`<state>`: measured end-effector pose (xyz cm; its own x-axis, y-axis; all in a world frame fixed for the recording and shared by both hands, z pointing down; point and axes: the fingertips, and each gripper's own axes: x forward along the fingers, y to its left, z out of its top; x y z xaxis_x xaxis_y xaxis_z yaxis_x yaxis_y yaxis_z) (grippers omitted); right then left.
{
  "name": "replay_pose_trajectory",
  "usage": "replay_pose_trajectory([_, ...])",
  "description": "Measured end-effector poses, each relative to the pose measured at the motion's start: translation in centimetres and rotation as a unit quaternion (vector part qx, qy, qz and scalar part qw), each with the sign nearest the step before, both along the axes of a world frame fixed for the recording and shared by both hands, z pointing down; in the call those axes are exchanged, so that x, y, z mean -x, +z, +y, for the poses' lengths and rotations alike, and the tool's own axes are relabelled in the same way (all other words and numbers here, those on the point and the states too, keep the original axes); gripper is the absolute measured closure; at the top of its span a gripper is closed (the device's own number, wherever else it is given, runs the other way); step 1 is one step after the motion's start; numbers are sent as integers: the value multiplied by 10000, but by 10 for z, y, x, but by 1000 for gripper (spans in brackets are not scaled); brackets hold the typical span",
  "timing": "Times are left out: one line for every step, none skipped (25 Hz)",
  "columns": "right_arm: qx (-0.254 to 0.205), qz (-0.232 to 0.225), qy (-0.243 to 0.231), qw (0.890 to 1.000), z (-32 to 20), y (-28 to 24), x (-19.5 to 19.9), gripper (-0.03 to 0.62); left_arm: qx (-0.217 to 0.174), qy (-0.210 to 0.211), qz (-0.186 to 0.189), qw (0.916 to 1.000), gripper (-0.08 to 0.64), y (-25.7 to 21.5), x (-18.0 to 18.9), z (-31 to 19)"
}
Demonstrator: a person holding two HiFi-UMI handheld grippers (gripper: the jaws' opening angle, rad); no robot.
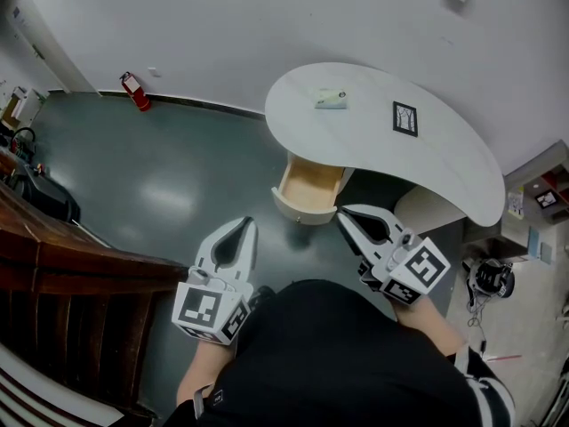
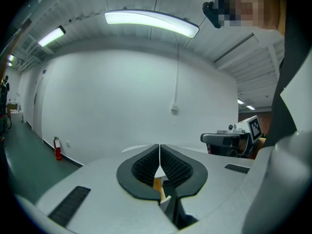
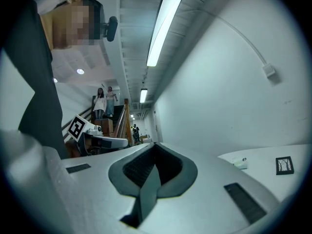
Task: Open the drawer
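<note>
A light wooden drawer (image 1: 308,191) stands pulled out from under the white curved table (image 1: 444,158), its inside bare. My left gripper (image 1: 248,223) hangs over the dark floor just left of the drawer's front, apart from it, shut and holding nothing. In the left gripper view its jaws (image 2: 159,147) meet in a thin line, with a sliver of the wooden drawer (image 2: 157,183) showing behind them. My right gripper (image 1: 341,213) is just right of the drawer's front, under the table's edge, also shut and holding nothing; the right gripper view shows its tips (image 3: 155,147) together.
On the table lie a small card (image 1: 330,99) and a black-framed marker (image 1: 404,118). A red fire extinguisher (image 1: 136,91) stands by the far wall. A dark wooden stair rail (image 1: 71,274) runs along the left. Boxes and cables (image 1: 493,278) crowd the right.
</note>
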<state>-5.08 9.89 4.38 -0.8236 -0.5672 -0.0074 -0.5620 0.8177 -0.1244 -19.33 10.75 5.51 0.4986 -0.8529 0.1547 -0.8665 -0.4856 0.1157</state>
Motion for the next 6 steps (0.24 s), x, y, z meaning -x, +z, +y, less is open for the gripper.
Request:
replay_pose_trajectory([6,7,-9,10000,0,1,1,580,-4,9,0,10000,543,0,0,0])
replay_pose_trajectory([9,14,-15,10000,1,1,1,580,-6,21,-5,10000,543,1,0,0])
replay_pose_trajectory([12,18,-20,10000,1,1,2,580,-2,30,-5,10000,543,1,0,0])
replay_pose_trajectory([14,21,-25,10000,1,1,2,580,8,31,4,10000,543,2,0,0])
replay_pose_trajectory([16,23,-29,10000,2,2,3,580,21,30,15,10000,543,2,0,0])
replay_pose_trajectory([19,24,-33,10000,2,2,3,580,32,29,27,10000,543,2,1,0])
